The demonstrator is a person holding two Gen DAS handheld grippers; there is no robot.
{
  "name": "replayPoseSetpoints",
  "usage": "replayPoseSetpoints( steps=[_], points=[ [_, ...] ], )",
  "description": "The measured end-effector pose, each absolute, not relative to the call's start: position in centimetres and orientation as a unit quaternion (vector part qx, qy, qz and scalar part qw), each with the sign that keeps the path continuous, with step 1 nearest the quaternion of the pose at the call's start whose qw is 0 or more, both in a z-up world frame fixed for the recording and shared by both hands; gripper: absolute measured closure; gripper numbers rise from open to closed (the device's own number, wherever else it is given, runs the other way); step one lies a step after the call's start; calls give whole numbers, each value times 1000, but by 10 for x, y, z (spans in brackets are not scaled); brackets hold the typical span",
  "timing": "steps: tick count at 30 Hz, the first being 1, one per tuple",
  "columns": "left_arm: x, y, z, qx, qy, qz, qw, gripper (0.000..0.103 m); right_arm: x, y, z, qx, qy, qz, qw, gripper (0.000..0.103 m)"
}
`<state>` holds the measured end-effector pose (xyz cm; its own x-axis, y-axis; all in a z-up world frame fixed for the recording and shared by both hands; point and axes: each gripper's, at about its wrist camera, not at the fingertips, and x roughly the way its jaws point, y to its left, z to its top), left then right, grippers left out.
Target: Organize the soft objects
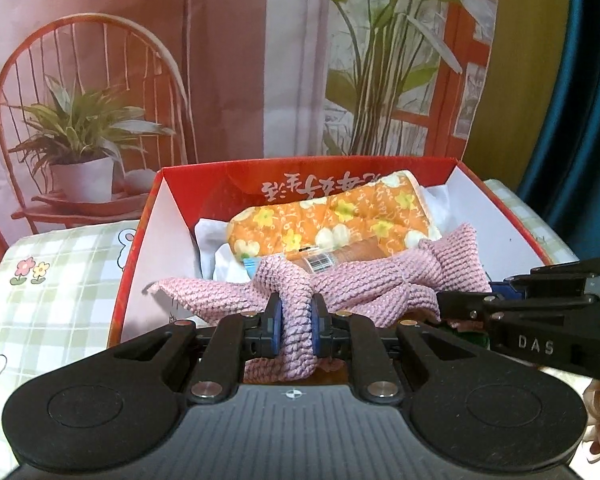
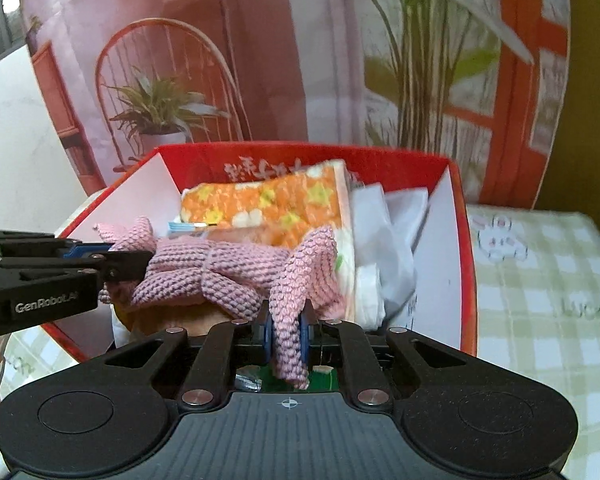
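Note:
A pink knitted cloth [image 1: 364,284] hangs stretched over the front of a red cardboard box [image 1: 140,256]. My left gripper [image 1: 296,320] is shut on its left part; my right gripper [image 2: 287,334] is shut on its right part. The cloth also shows in the right wrist view [image 2: 228,272], over the same box [image 2: 466,264]. Inside the box lie an orange flowered pad [image 1: 332,216], white fabric [image 1: 220,256] and a clear-wrapped item [image 1: 332,260]. The right gripper enters the left wrist view at the right [image 1: 444,304]; the left gripper enters the right wrist view at the left [image 2: 140,260].
The box stands on a table with a green checked, rabbit-print cloth [image 1: 52,308], also in the right wrist view [image 2: 548,280]. A printed backdrop of a chair and plants [image 1: 100,100] stands right behind it. A blue curtain [image 1: 580,100] hangs at far right.

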<state>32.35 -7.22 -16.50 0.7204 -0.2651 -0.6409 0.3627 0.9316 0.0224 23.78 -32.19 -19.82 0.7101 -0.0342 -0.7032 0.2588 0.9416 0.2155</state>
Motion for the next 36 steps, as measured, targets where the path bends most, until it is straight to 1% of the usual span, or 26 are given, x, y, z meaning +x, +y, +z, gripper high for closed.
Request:
replayPoseSetpoints(
  steps=[14, 16, 18, 19, 20, 21, 23, 24, 25, 26, 27, 28, 29, 31, 33, 35, 36],
  points=[
    [319, -53, -168, 60, 358, -183, 914, 87, 229, -317, -192, 135, 401, -63, 904, 91],
    [318, -50, -167, 57, 359, -182, 914, 85, 225, -316, -191, 134, 404, -61, 903, 91],
    [313, -50, -163, 61, 349, -181, 918, 81, 221, -314, -189, 126, 403, -62, 904, 91],
    [311, -51, -161, 63, 345, -179, 919, 73, 218, -311, -187, 115, 399, -62, 908, 88],
    [309, -52, -159, 65, 340, -177, 921, 61, 215, -309, -185, 107, 394, -61, 911, 85],
    [307, -52, -157, 66, 334, -176, 923, 55, 212, -307, -182, 102, 389, -61, 913, 83],
    [302, -53, -153, 65, 323, -179, 927, 36, 207, -304, -176, 97, 380, -65, 917, 79],
    [299, -53, -150, 64, 318, -181, 928, 31, 204, -302, -173, 92, 376, -69, 920, 78],
    [296, -53, -147, 63, 314, -181, 930, 22, 202, -301, -170, 87, 373, -72, 921, 74],
    [293, -54, -145, 64, 308, -179, 932, 13, 200, -299, -167, 82, 370, -76, 922, 67],
    [290, -54, -143, 66, 302, -176, 935, 9, 198, -299, -165, 79, 368, -80, 923, 63],
    [287, -54, -141, 67, 297, -174, 937, 4, 196, -298, -162, 77, 363, -83, 925, 57],
    [284, -54, -138, 69, 291, -171, 939, 3, 194, -298, -160, 76, 359, -87, 926, 52],
    [281, -55, -136, 71, 289, -165, 940, 1, 190, -300, -155, 80, 351, -95, 928, 46],
    [278, -54, -134, 72, 286, -157, 942, 0, 188, -301, -151, 82, 345, -100, 930, 41],
    [276, -54, -133, 76, 286, -146, 944, 0, 186, -302, -148, 81, 340, -105, 931, 32],
    [274, -54, -132, 79, 286, -141, 944, 0, 185, -302, -147, 79, 337, -107, 932, 30]
  ],
)
